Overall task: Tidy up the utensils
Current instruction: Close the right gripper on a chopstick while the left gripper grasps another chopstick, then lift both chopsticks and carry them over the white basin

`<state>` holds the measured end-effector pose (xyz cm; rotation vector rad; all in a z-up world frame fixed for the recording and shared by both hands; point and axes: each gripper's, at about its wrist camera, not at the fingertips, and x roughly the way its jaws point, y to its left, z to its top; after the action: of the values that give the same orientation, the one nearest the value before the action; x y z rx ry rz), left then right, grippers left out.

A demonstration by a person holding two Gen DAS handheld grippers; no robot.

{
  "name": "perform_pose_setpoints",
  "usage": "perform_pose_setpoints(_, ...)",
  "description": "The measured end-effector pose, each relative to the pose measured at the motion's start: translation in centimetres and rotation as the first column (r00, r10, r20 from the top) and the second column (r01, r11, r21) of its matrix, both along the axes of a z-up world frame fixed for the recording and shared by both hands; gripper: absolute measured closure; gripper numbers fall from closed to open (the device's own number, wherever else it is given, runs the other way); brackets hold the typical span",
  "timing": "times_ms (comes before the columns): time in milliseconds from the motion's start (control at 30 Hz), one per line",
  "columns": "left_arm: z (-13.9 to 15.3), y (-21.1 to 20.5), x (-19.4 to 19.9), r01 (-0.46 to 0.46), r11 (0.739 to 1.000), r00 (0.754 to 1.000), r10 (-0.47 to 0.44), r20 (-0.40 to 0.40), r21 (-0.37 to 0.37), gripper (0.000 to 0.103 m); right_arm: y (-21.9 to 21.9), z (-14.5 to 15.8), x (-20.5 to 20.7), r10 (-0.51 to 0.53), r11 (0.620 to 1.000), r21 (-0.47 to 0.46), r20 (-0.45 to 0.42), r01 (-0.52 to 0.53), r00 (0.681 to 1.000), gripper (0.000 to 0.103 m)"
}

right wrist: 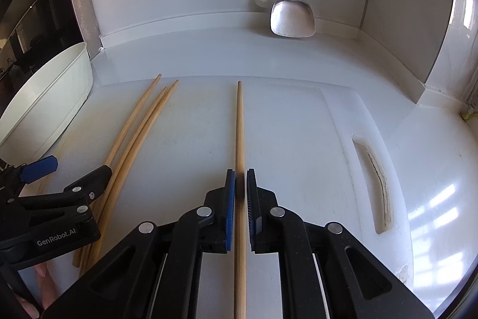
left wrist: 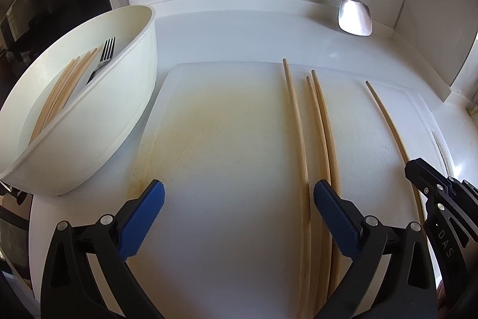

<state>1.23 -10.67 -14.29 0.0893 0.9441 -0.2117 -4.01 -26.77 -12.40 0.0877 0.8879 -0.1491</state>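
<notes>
The right gripper [right wrist: 240, 184] is closed on one chopstick [right wrist: 239, 124]. The stick lies on the white cutting board [right wrist: 298, 139], long way pointing to 12 o'clock, straight along the fingers. The left gripper [left wrist: 239, 202] is open and holds nothing. Three more chopsticks [left wrist: 313, 124] lie at its 1 o'clock. The white bowl [left wrist: 119, 121] sits at 10 o'clock, nearer the left hand

My black right gripper [right wrist: 240, 184] covers the near end of the single pale wooden chopstick [right wrist: 239, 121]. The hanging steel spatula [left wrist: 355, 15] loses its handle top past the far edge in both views.
</notes>
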Motion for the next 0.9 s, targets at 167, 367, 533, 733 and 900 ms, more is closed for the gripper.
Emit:
perform_pose_setpoints(167,0.4,-0.5,-0.2,0.022,1.000,1.000,-0.022,0.014,0.001,0.020,0.3,0.0,0.2,0.009,1.000,-0.024,0.002,-0.009,1.000,0.096)
perform_pose_setpoints(367,1.1,-1.6,-0.8,0.064,0.998,0.998,-0.064,0.025,0.005,0.056,0.4,0.1,0.2,0.028,0.999,-0.041,-0.004,-0.028,1.000,0.096)
perform_pose_setpoints(533,1.3,-2.5,-1.4,0.089,0.996,0.995,-0.090,0.030,0.021,0.094,0.7,0.1,-0.1,0.039,0.998,-0.043,0.000,-0.038,0.999,0.097)
perform_pose_setpoints(733,1.5,-2.2,-1.5,0.084,0.996,0.996,-0.085,0.014,0.017,0.096,0.5,0.2,-0.7,0.048,0.999,-0.011,0.011,-0.048,0.999,0.097)
perform_pose_setpoints(900,1.7,-1.2,-1.6,0.068,0.997,0.997,-0.070,-0.045,-0.047,0.096,-0.1,0.2,-1.0,0.046,0.998,0.053,-0.001,-0.046,0.999,0.097)
